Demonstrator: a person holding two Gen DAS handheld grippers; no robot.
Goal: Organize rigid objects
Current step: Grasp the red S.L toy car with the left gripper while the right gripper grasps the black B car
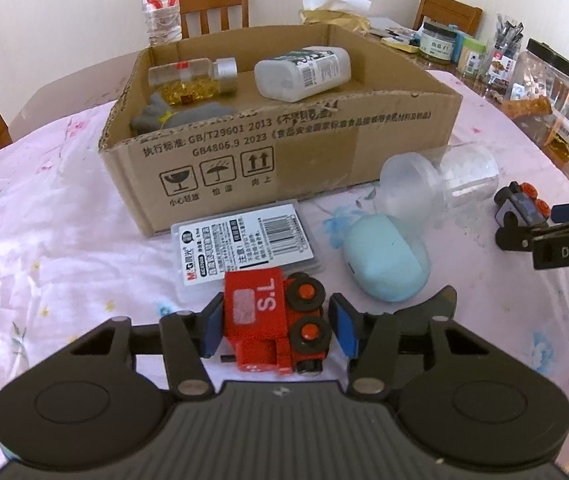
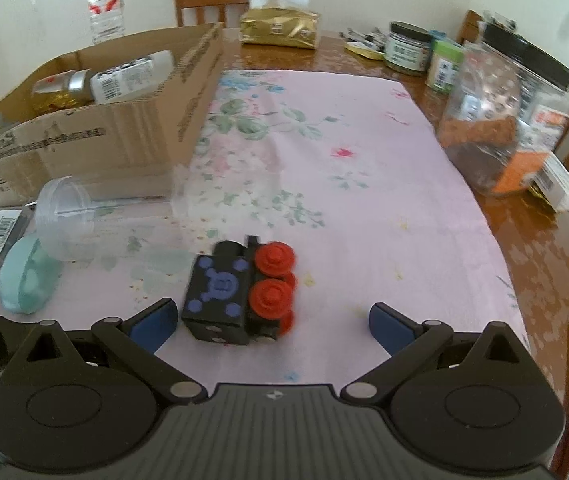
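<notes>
A pink floral cloth (image 1: pixel 64 220) covers the table (image 2: pixel 544 248), and on it stands an open cardboard box (image 1: pixel 284 148) holding a white bottle (image 1: pixel 302 74), a clear jar (image 1: pixel 192 78) with gold bits and a grey lump (image 1: pixel 176 114). Just in front of the box lie a clear tub (image 1: pixel 440 184) on its side, a pale blue case (image 1: pixel 384 262) touching it, and a flat labelled pack (image 1: pixel 244 240). The left gripper (image 1: pixel 276 326) is clenched around a red toy train (image 1: pixel 276 320) lying on its side on the cloth, touching the pack's near edge; the left blue pad presses its body, the right one sits at its wheels. The right gripper (image 2: pixel 272 324) stands released, jaws wide, with a black toy train (image 2: pixel 240 292) with red wheels lying between them nearer the left pad (image 2: pixel 154 324), touching neither.
</notes>
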